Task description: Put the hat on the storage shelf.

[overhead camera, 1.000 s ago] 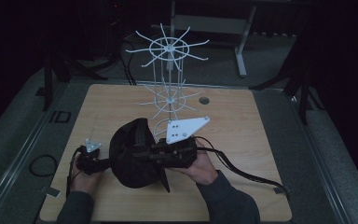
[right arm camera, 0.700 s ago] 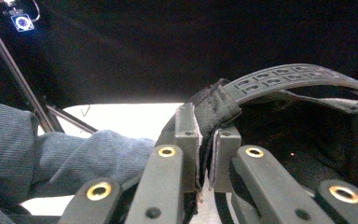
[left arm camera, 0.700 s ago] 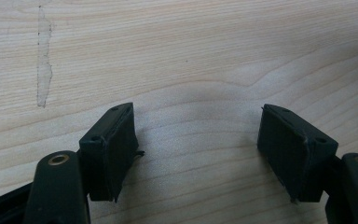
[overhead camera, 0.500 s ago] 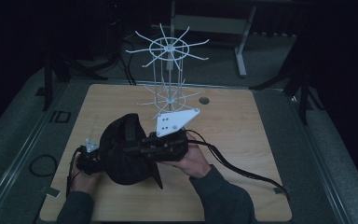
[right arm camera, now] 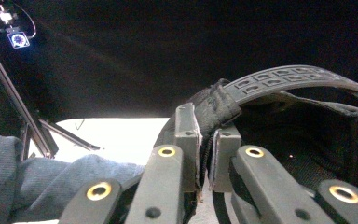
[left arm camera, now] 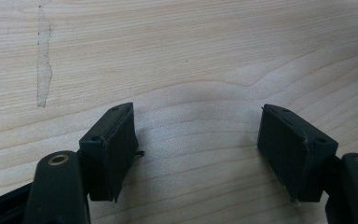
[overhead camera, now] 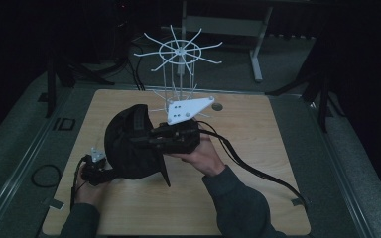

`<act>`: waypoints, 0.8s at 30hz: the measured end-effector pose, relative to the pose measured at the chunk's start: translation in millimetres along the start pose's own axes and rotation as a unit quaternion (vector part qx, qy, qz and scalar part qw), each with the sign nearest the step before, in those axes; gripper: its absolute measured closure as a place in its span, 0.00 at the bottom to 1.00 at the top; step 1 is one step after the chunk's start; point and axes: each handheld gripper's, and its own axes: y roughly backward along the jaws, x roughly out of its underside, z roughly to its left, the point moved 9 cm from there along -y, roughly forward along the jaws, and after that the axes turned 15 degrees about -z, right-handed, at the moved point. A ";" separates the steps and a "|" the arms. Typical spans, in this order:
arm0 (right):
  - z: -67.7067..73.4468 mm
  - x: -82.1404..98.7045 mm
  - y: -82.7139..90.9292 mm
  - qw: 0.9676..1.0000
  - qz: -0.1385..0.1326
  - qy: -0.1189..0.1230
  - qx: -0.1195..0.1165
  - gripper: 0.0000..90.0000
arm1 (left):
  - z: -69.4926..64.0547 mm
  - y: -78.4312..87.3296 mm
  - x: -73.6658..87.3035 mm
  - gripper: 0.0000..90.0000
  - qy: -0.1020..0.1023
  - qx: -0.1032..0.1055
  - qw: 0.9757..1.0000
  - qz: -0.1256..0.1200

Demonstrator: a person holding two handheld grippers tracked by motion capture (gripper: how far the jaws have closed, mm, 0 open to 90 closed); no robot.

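Note:
A black cap (overhead camera: 129, 148) with a holed plastic strap (right arm camera: 289, 80) is held up off the wooden table (overhead camera: 248, 198), tilted on its side. My right gripper (overhead camera: 149, 140) is shut on the cap's fabric edge beside the strap, its pads (right arm camera: 186, 140) pinching it. Over the table's left front my left gripper (overhead camera: 104, 173) sits low, partly behind the cap. Its jaws stand wide open over bare wood (left arm camera: 196, 70), with nothing between them (left arm camera: 196, 135).
A white wire rack (overhead camera: 178, 74) with radiating hooks stands at the table's far middle, just beyond the cap. A small round hole (overhead camera: 217, 106) lies to its right. Black cables (overhead camera: 258, 168) trail over the right side. A grey sleeve (right arm camera: 74, 182) is near the right gripper.
My right gripper has lifted the cap up and a little toward the rack, tilting it more upright. The left gripper has stayed low at the front left.

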 end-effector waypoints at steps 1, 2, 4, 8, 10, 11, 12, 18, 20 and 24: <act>-0.4 -1.3 -1.6 1.000 0.000 0.000 0.000 0.94 | 0.0 0.1 0.0 0.32 0.000 0.000 1.000 0.000; -1.1 -2.4 -3.0 1.000 0.000 0.002 0.000 0.94 | -0.2 -0.4 -0.3 0.32 0.002 -0.001 1.000 -0.002; -2.7 -5.7 -5.7 1.000 -0.003 0.003 -0.001 0.94 | -0.2 -0.3 -0.2 0.32 0.002 -0.001 1.000 -0.003; -5.9 -11.0 -8.3 1.000 -0.004 0.007 0.002 0.94 | -0.5 -0.3 -0.2 0.32 0.004 -0.001 1.000 -0.004; -8.9 -17.2 -10.3 1.000 -0.008 0.010 0.003 0.94 | -0.5 -0.2 -0.2 0.32 0.004 -0.001 1.000 -0.004; -8.9 -17.2 -10.3 1.000 -0.008 0.010 0.003 0.94 | -0.5 -0.3 -0.2 0.32 0.003 -0.001 1.000 -0.005; -10.0 -19.0 -10.5 1.000 -0.011 0.009 0.003 0.94 | -0.6 -0.3 -0.3 0.32 0.005 -0.001 1.000 -0.006; -17.6 -30.6 -9.8 1.000 -0.021 0.010 0.006 0.94 | -0.6 -0.3 -0.2 0.32 0.004 -0.001 1.000 -0.006; -18.1 -33.3 -10.6 1.000 -0.023 0.012 0.005 0.94 | -0.6 -0.3 -0.2 0.32 0.004 -0.001 1.000 -0.006; -20.7 -39.3 -11.3 0.999 -0.033 0.007 0.003 0.94 | -0.6 -0.2 -0.2 0.32 0.004 -0.001 1.000 -0.007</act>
